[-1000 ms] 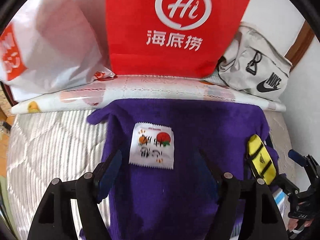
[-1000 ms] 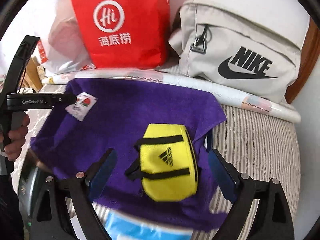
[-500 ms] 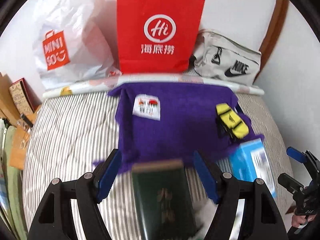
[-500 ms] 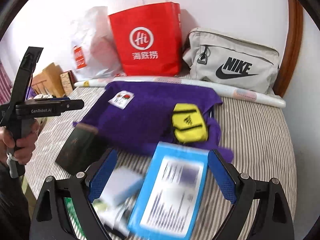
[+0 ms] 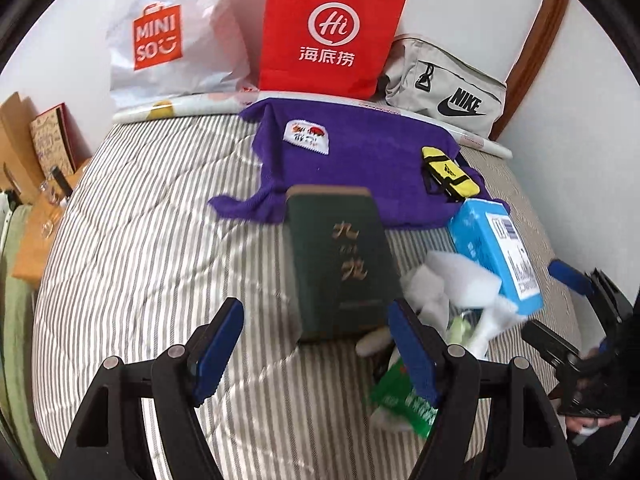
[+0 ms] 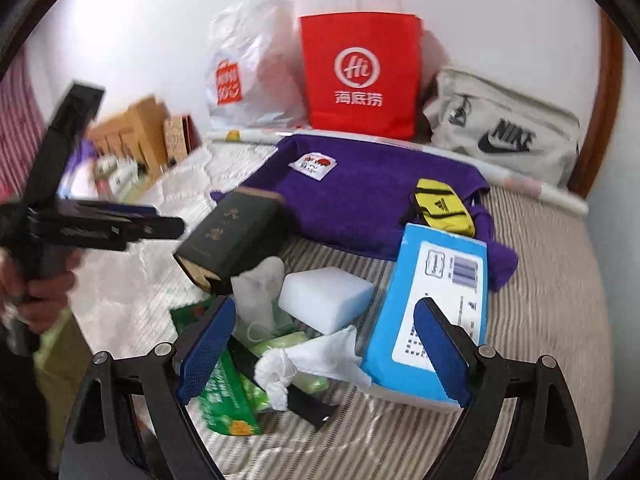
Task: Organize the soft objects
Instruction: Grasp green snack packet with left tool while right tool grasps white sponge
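1. Surface: quilted bedspread (image 5: pixel 132 264), grey-and-white stripes, soft with stitched ripples; fills lower half of both views.
2. Purple towel (image 5: pixel 360 160), fleecy, spread flat at frame centre, edges rumpled. On it: small flat white sachet (image 5: pixel 306 137) with serrated edges, upper left of towel; yellow fabric pouch (image 5: pixel 450 168) with black straps at right edge.
3. Dark green hardback book (image 5: pixel 344 264), gilt characters, rigid, its far end overlapping the towel's near edge.
4. White foam block (image 6: pixel 326 294), rectangular, matte, centre of right wrist view; crumpled white tissues (image 6: pixel 312 354) just below it; glossy green packet (image 6: pixel 226 398) lower left.
5. Blue flat box (image 6: pixel 436 308) with printed label, right of the block, partly behind one finger.
6. Back wall: red paper bag (image 5: pixel 332 32), crinkled white plastic bag (image 5: pixel 172 36), grey canvas bag (image 5: pixel 444 84).
7. Left gripper (image 5: pixel 316 352): jaws wide, nothing between the blue pads.
8. Right gripper (image 6: pixel 326 354): jaws wide, hovering above the tissues, gripping nothing.
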A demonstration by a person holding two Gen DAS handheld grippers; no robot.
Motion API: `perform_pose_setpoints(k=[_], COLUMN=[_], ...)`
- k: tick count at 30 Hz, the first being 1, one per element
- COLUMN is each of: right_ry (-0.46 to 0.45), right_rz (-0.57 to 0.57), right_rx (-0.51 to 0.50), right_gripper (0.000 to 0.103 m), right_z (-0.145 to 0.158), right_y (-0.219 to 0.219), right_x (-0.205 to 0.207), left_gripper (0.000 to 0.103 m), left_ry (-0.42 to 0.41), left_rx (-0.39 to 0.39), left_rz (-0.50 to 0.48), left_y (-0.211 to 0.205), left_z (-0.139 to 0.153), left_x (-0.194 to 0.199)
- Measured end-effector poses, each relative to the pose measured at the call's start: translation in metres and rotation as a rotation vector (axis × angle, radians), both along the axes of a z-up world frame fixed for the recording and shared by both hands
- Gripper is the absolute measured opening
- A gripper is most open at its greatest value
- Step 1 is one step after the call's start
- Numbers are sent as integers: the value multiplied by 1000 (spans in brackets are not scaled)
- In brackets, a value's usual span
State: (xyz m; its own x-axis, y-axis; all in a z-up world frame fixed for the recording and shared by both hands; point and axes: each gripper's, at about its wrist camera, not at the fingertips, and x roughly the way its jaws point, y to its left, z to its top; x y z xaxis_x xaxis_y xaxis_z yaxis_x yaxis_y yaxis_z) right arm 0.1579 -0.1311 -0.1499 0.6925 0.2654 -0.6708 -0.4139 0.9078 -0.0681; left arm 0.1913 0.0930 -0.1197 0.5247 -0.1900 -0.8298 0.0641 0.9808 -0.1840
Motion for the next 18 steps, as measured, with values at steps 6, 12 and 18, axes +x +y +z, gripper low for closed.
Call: perform_pose_setpoints(k=[6,12,18], right_ry=[-1,-11,0], right_rz=[17,24,5], right_rx=[-68,-186,-277], right_gripper=[90,90,89], right_z=[-17,-37,-55], right_y=[19,35,44], right_x=[12,26,44], left_gripper=[73,73,73], left_ry=[22,31,60], left_rx=[-24,-42,-88], left_rz=[-3,-29,-37], left_y=[6,6,7], left_z=[-18,-28,-40], left_x=[-7,-8,-5])
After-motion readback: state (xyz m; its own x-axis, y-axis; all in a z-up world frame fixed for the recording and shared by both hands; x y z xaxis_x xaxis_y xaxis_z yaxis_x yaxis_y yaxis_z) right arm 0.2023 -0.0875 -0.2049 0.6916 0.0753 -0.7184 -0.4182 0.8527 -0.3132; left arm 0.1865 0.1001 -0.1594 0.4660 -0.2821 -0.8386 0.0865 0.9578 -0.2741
